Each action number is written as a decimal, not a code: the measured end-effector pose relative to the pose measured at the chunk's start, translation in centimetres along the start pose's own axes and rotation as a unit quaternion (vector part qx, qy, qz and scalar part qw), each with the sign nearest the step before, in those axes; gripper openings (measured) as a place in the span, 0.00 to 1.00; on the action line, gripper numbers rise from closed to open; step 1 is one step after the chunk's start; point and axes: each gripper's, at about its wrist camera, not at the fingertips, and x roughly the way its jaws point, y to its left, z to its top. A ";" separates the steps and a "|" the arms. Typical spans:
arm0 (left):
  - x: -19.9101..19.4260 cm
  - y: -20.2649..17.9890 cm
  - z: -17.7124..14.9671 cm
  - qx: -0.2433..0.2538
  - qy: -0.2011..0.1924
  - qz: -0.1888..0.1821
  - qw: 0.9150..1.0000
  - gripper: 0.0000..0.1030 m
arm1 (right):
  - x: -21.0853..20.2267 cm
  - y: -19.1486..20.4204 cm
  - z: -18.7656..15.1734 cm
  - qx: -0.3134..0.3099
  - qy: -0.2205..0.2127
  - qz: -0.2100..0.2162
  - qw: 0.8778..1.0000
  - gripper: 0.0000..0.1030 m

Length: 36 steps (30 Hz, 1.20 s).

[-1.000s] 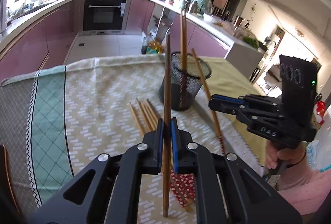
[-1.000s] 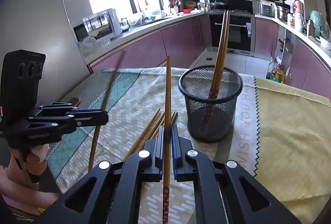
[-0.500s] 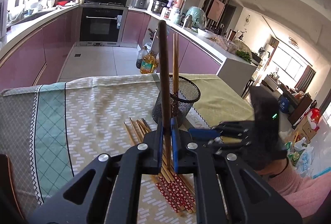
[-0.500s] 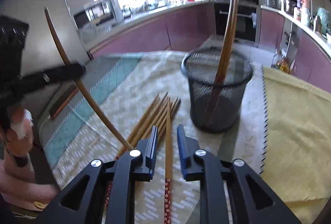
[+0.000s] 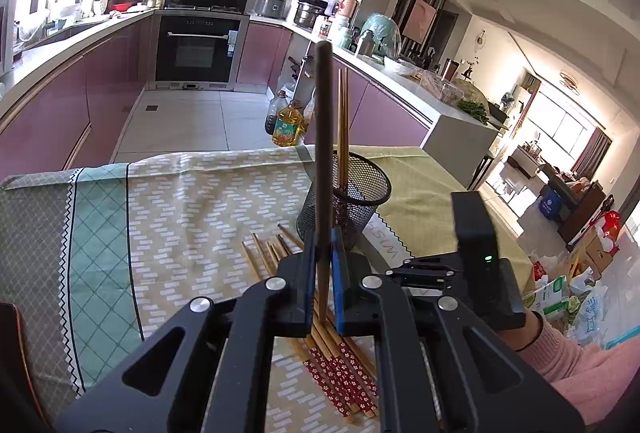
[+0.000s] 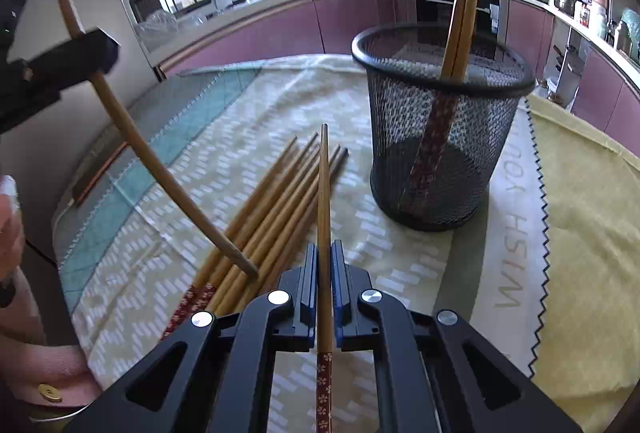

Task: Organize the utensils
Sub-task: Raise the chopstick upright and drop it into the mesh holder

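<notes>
1. The table carries a patterned cloth (image 6: 400, 105) with a teal band (image 5: 100, 233) toward its left edge and a yellow cloth (image 6: 592, 201) on the right, the two meeting at a zigzag border; the far table edge drops to open tiled kitchen floor (image 5: 192, 117); purple cabinets run along both sides, well apart from the table.
2. The mesh holder (image 6: 440, 153) stands upright on the patterned cloth near that zigzag border; bare cloth lies between it and the loose chopsticks (image 6: 272, 209); two chopsticks (image 6: 464, 1) already stand in it, leaning against its rim, patterned ends down.
3. The loose chopsticks lie flat in a fanned bundle just left of the holder, plain tips toward the far edge, red patterned ends toward the near edge.
4. The right gripper (image 6: 324, 265) has just opened and closed again; its jaws now pinch a single chopstick (image 6: 324, 193) between the pads.
5. That chopstick runs straight along the gripper's line, tip pointing away over the bundle, red patterned end trailing back beneath the jaws.
6. The left gripper (image 5: 324, 257) pinches another chopstick (image 5: 323, 137), jaws pressed on its shaft.
7. This one stands steeply; its lower end sits at the bundle, whether touching I cannot tell; in the right wrist view it slants down from the left gripper to the bundle.
</notes>
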 end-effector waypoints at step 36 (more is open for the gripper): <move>1.8 -4.1 11.3 0.033 -0.088 -0.007 0.996 0.07 | -12.1 -6.0 10.6 0.044 -0.275 -0.030 0.960 0.05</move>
